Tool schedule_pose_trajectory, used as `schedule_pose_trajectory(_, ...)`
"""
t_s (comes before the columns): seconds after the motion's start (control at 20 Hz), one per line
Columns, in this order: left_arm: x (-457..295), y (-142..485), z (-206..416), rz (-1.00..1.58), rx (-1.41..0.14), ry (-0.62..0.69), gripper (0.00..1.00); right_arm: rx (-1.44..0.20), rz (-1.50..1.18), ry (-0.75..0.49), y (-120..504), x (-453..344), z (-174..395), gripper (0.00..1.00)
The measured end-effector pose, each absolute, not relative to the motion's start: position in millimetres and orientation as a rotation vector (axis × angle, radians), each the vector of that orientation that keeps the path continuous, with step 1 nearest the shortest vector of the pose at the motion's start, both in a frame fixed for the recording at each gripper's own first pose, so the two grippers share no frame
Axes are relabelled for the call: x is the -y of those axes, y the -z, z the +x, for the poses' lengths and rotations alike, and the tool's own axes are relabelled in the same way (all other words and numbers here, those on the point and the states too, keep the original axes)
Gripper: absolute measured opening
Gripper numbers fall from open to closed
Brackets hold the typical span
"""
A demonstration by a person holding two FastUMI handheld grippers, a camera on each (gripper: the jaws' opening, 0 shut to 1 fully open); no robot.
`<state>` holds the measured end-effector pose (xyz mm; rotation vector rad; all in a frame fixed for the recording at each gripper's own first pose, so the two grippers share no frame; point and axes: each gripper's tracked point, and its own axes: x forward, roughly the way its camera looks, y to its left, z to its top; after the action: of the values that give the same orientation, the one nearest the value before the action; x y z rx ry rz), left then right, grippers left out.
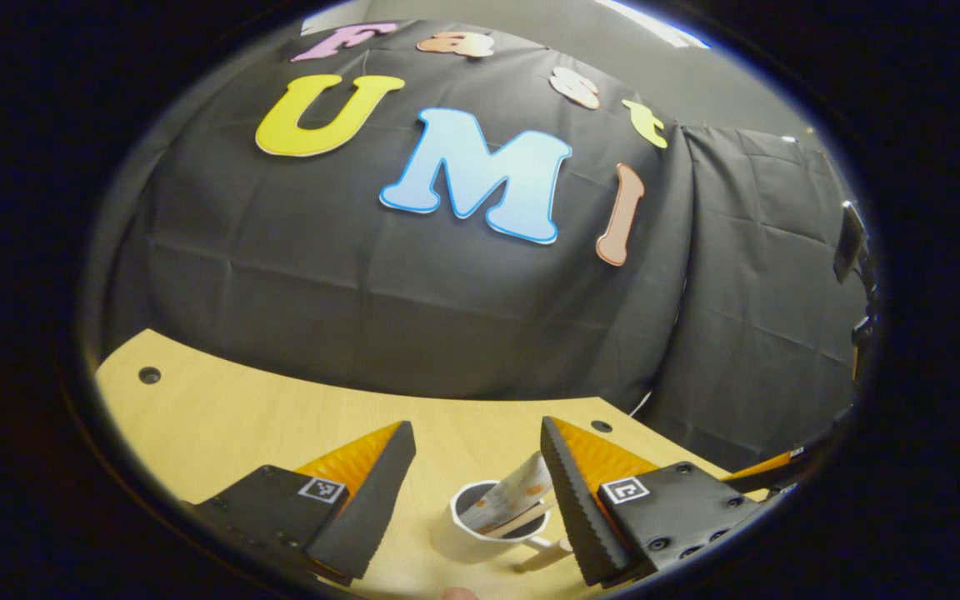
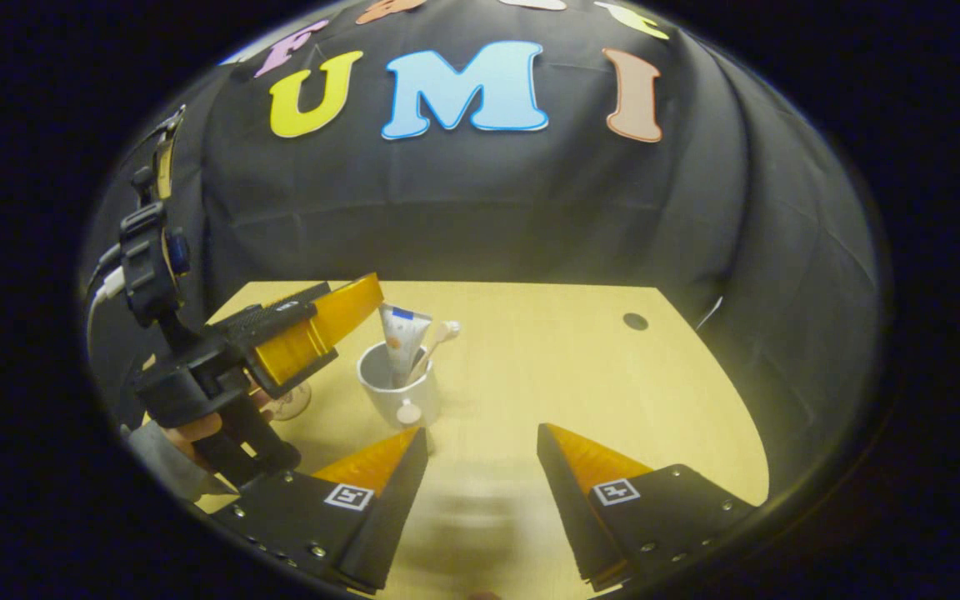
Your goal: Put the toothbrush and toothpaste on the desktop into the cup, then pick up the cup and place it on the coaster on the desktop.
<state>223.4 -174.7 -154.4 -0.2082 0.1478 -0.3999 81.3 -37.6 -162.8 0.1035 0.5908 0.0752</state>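
Both fingers of the left gripper stand wide apart at the bottom of the left gripper view, with nothing between them, and the white cup sits on the table just below and between the tips. Its handle points toward the right-hand finger. Toothpaste and toothbrush are already standing in the cup, leaning toward that same finger, so the loading half of the job looks done and the lift is the step in hand.

From the right gripper view the right gripper is also open and empty, well back from the cup, while the left gripper hangs over the cup's left side. A small clear round thing lies on the table beside the cup, partly hidden under the left gripper; I judge it may be the coaster, but cannot tell for sure.

To lift well, I would bring the jaws down low around the cup's wall or rim on the side away from the leaning tube, so neither finger knocks the toothpaste out. Close firmly, since a smooth cup can slip. Keep it upright through the carry and set it flat on the coaster before opening
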Motion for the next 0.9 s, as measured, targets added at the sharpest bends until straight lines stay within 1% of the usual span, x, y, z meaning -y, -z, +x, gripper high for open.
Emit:
schedule_pose_trajectory(0.15, 159, 145, 216, -0.167, -0.142, 0.378, 0.95, -0.627, 0.102, -0.124, 171, 21, 93, 0.80)
schedule_pose_trajectory(0.2, 155, 143, 214, -0.155, -0.144, 0.368, 0.98, -0.640, 0.100, -0.137, 174, 17, 98, 0.80)
schedule_pose_trajectory(0.35, 142, 136, 206, -0.132, -0.145, 0.344, 0.98, -0.672, 0.086, -0.171, 185, 6, 110, 0.79)
schedule_pose_trajectory(0.4, 136, 136, 203, -0.123, -0.148, 0.335, 1.00, -0.688, 0.075, -0.182, 189, 5, 113, 0.79)
schedule_pose_trajectory(0.45, 132, 137, 201, -0.119, -0.153, 0.326, 0.98, -0.705, 0.065, -0.192, 194, 2, 116, 0.79)
schedule_pose_trajectory(0.55, 123, 137, 195, -0.121, -0.164, 0.305, 0.98, -0.738, 0.047, -0.208, 202, -2, 121, 0.79)
schedule_pose_trajectory(0.6, 118, 137, 194, -0.126, -0.169, 0.294, 1.00, -0.750, 0.041, -0.216, 205, -3, 124, 0.79)
schedule_pose_trajectory(0.65, 112, 138, 191, -0.127, -0.176, 0.283, 0.98, -0.762, 0.038, -0.225, 209, -6, 126, 0.79)
schedule_pose_trajectory(0.9, 88, 149, 183, -0.143, -0.216, 0.229, 0.98, -0.824, 0.010, -0.251, 224, -17, 137, 0.78)
